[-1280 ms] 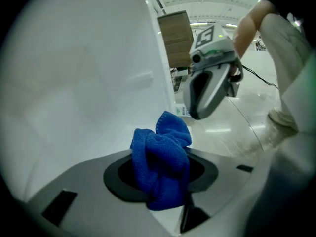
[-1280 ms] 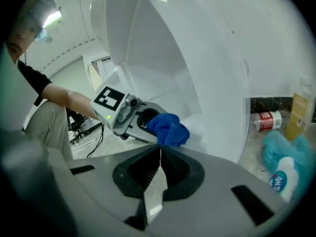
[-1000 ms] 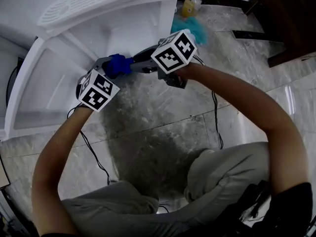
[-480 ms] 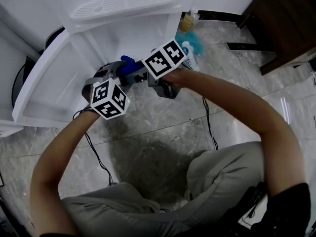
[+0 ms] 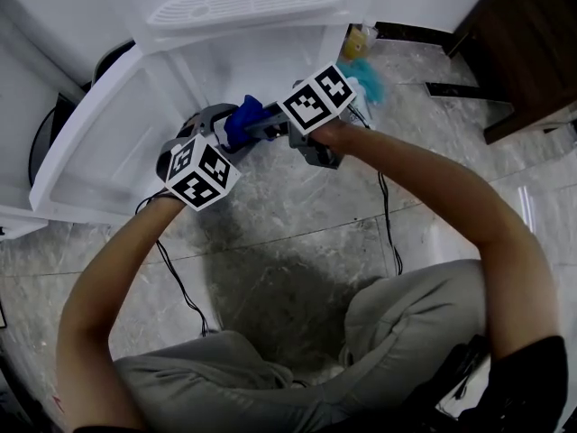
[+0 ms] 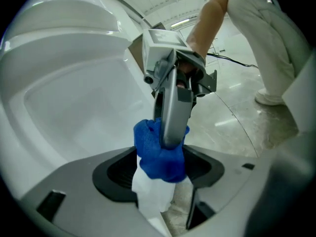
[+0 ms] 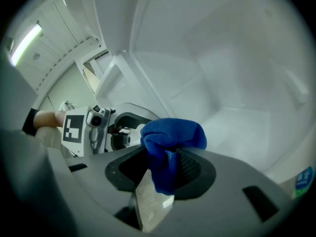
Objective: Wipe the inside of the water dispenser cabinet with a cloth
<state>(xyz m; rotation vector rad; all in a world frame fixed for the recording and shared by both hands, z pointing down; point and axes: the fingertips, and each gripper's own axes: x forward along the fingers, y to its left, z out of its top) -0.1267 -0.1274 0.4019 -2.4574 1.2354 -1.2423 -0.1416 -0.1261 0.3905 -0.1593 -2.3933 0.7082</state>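
Observation:
The water dispenser cabinet stands open, white inside, with its door swung to the left. My two grippers meet tip to tip at its mouth. A blue cloth is bunched between them. My right gripper has just been closing and is shut on the blue cloth, which hangs from its jaws. My left gripper has just been opening. Its jaws stand wide around the cloth and around the right gripper's finger without pressing on either.
A white grille tray tops the cabinet. On the floor to the right lie a teal cloth and a yellow bottle. Dark wooden furniture stands at the far right. Cables trail over the marble floor.
Both grippers have lifted a little while staying tip to tip at the cabinet mouth. The blue cloth has stayed between them.

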